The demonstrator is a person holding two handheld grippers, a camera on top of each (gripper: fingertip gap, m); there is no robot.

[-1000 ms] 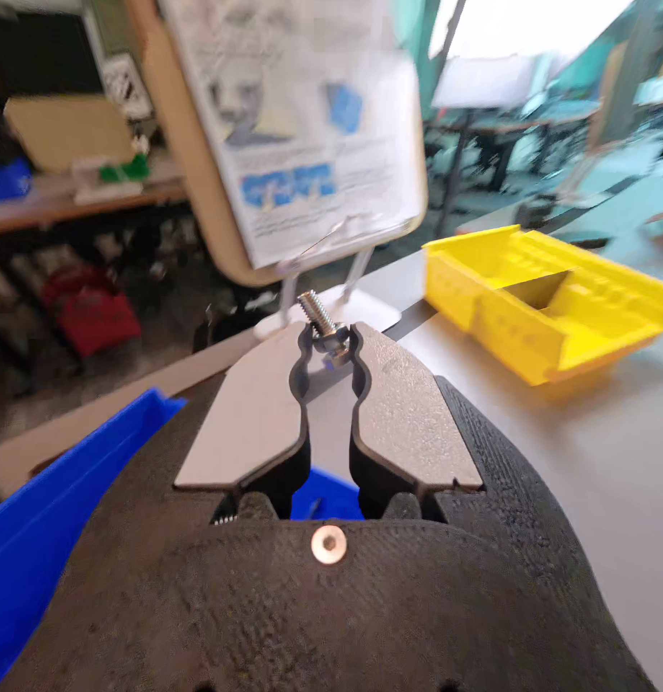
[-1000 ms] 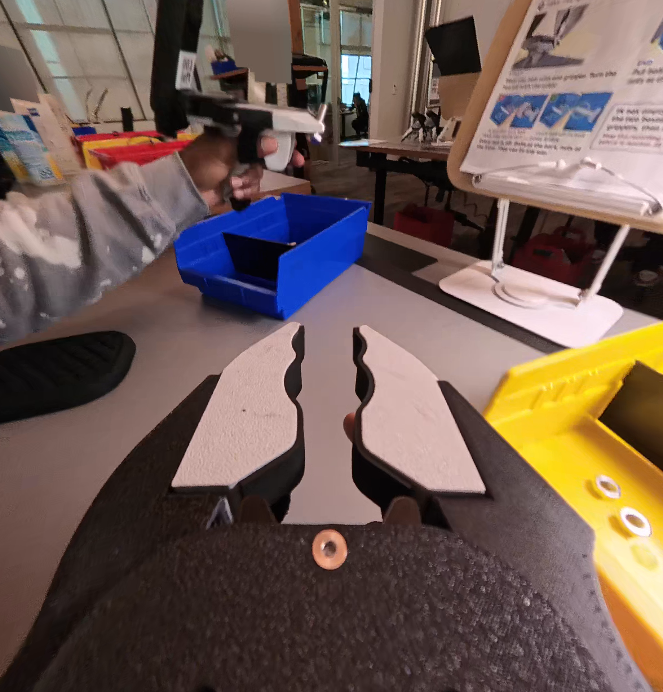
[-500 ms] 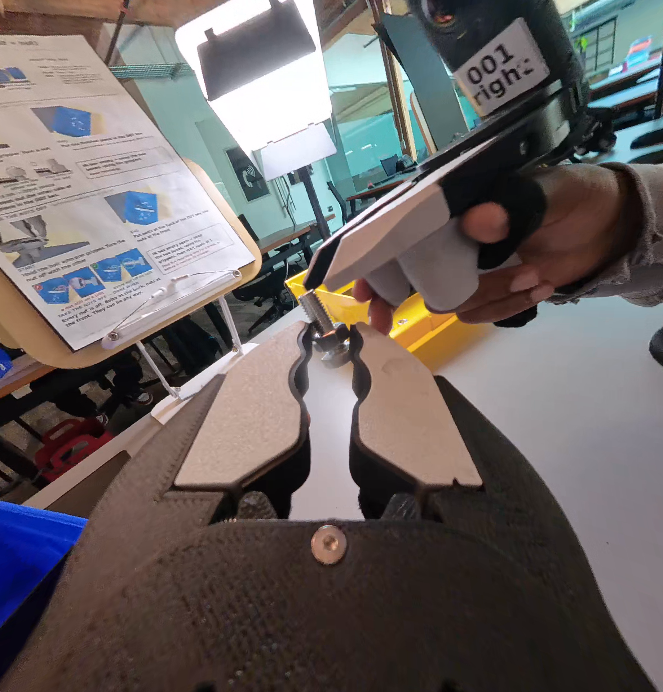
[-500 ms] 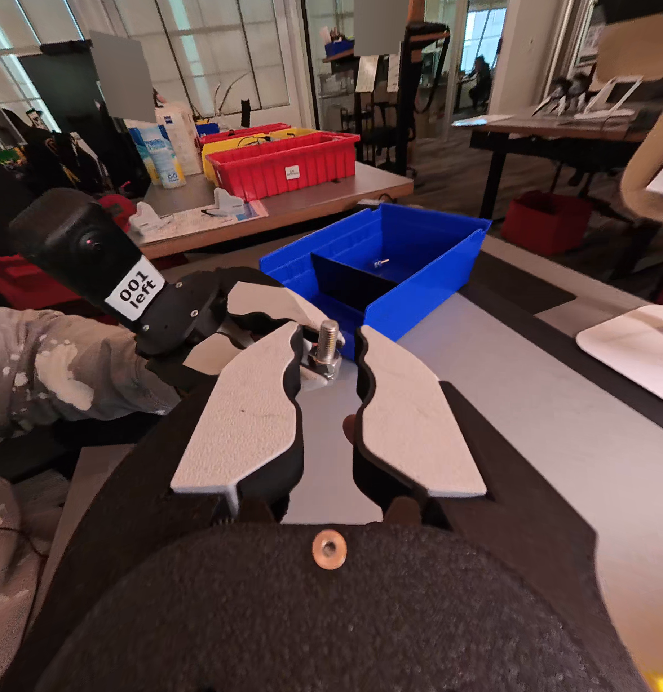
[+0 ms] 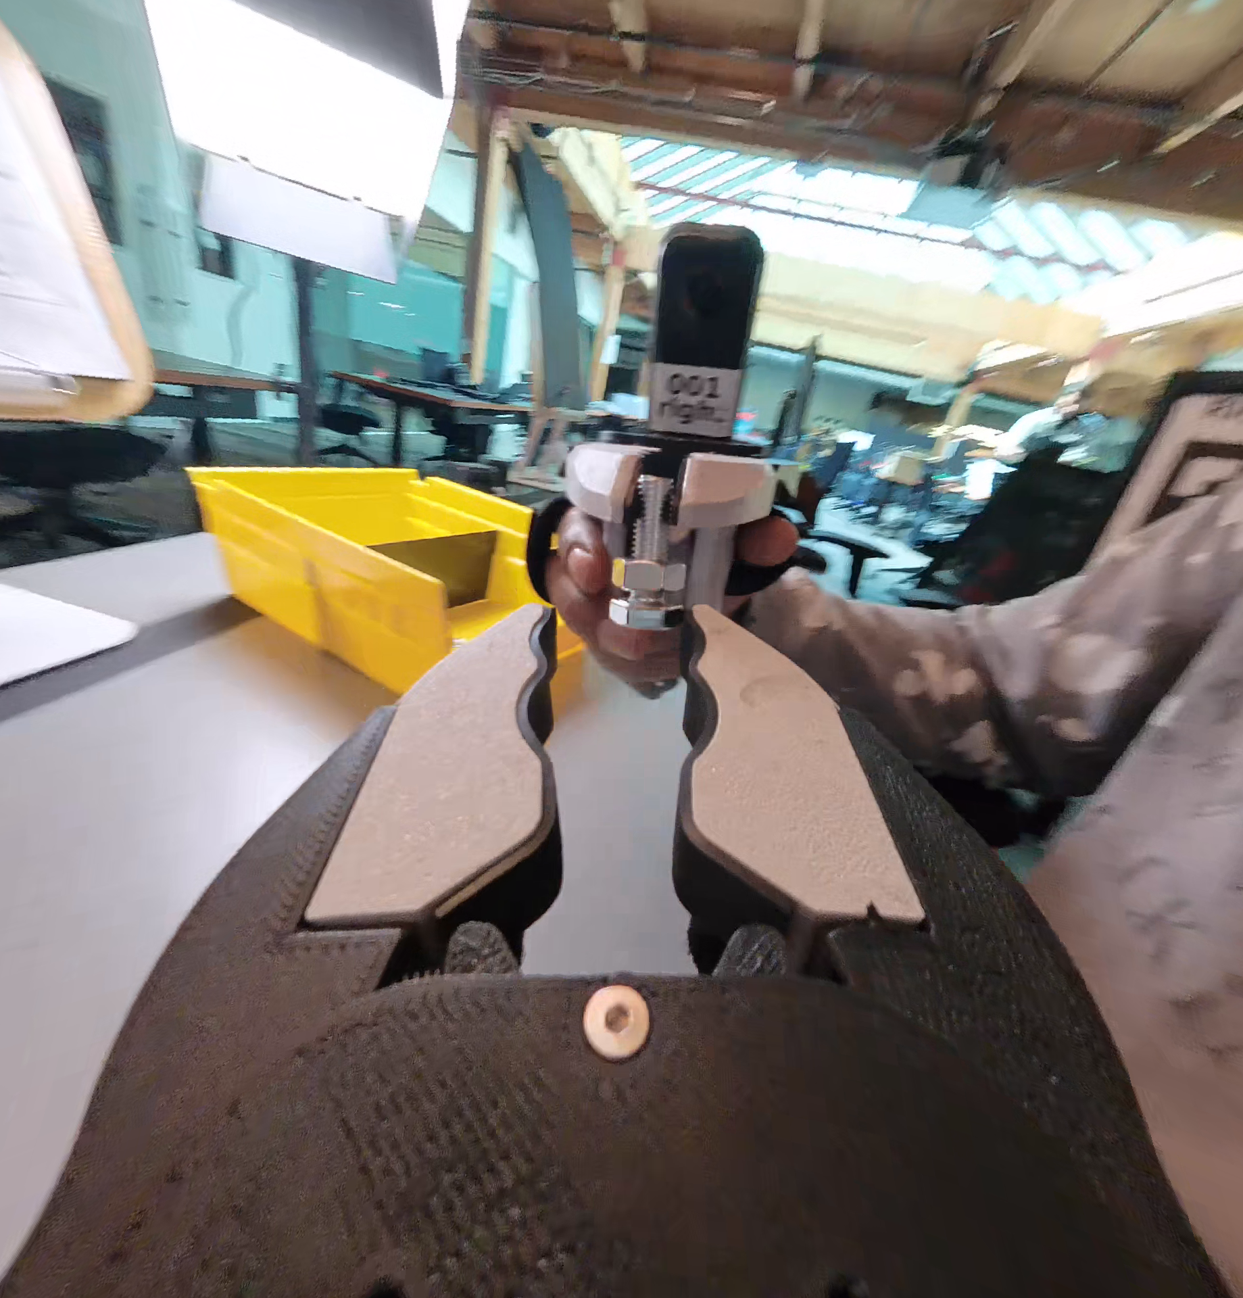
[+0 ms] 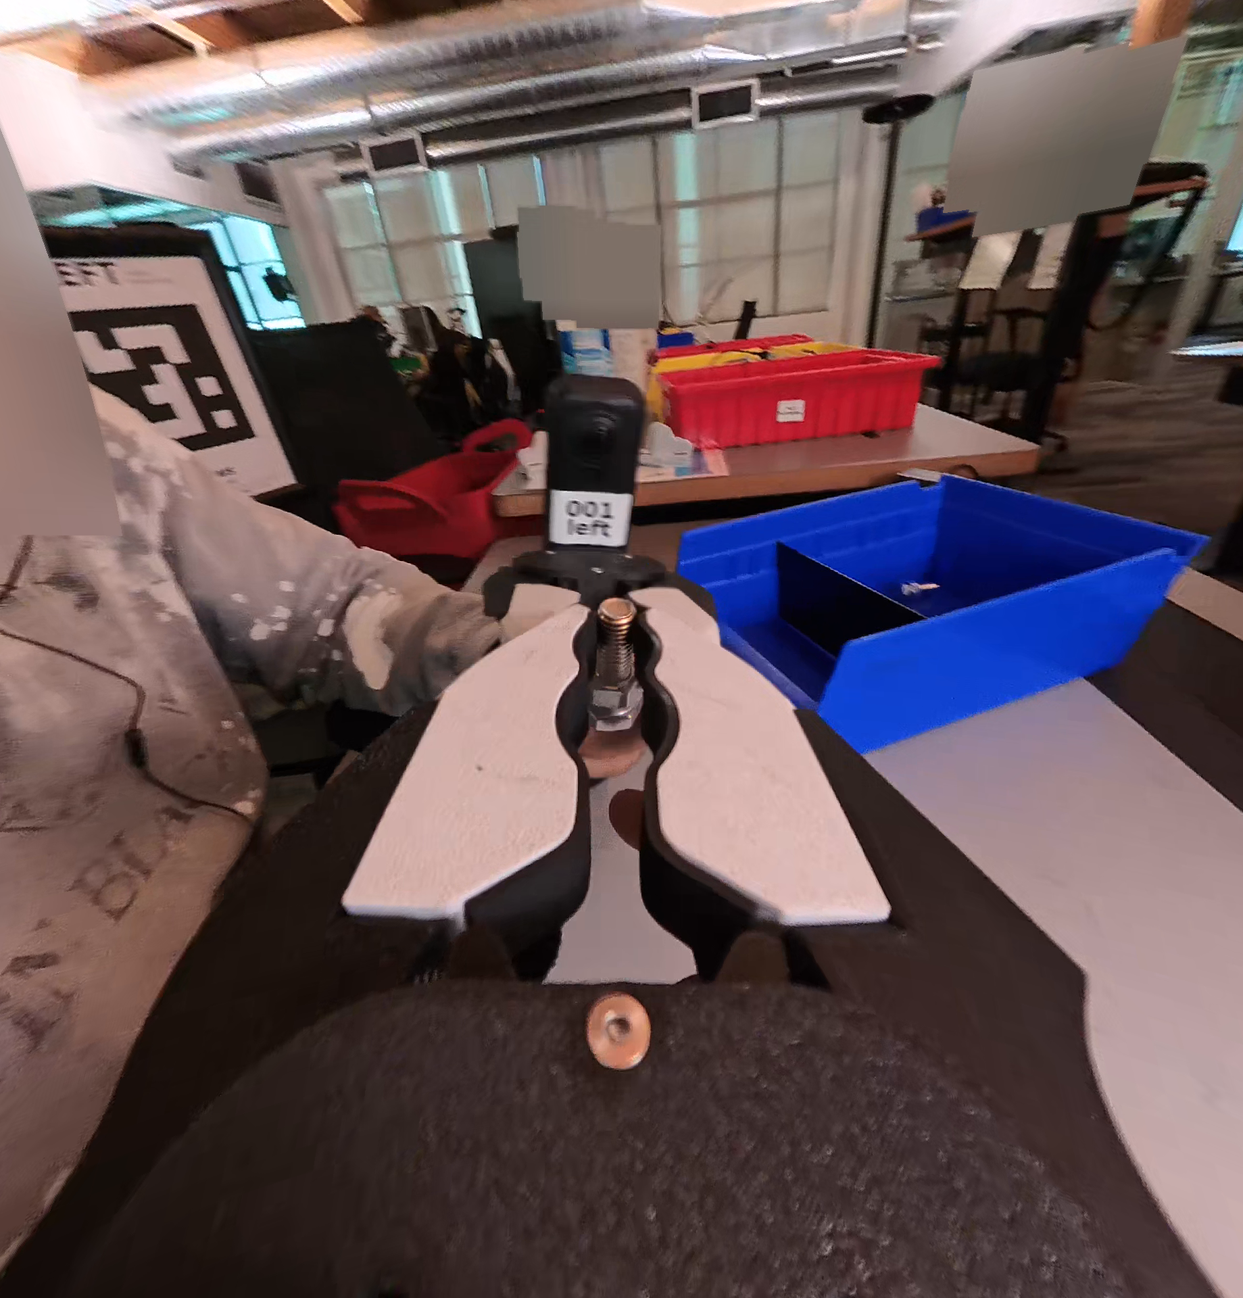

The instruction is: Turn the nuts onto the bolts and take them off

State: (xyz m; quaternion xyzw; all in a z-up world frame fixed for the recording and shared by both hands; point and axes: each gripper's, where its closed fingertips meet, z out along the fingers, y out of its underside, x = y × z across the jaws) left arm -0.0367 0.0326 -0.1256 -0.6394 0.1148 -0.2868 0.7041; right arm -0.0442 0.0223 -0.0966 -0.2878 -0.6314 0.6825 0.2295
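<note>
Two claws meeting nose to nose over the grey surface (image 5: 113, 772). The right claw (image 6: 615, 610) is clamped on the threaded shank of 1 bolt (image 5: 648, 520), which stands roughly upright w/ its head at the bottom. 1 hex nut (image 5: 652, 576) sits on the threads just above the head. The left claw (image 5: 618, 624) is partly open, the bolt head sitting between its tips w/ a visible gap on one side, so it's not gripping anything afaict. 1 yellow bin (image 5: 337, 562) sits behind on one side. 1 blue bin (image 6: 990, 667) on the other side is split by a black divider into 2 compartments, w/ 1 spare bolt (image 6: 917, 586) lying in the far one.
</note>
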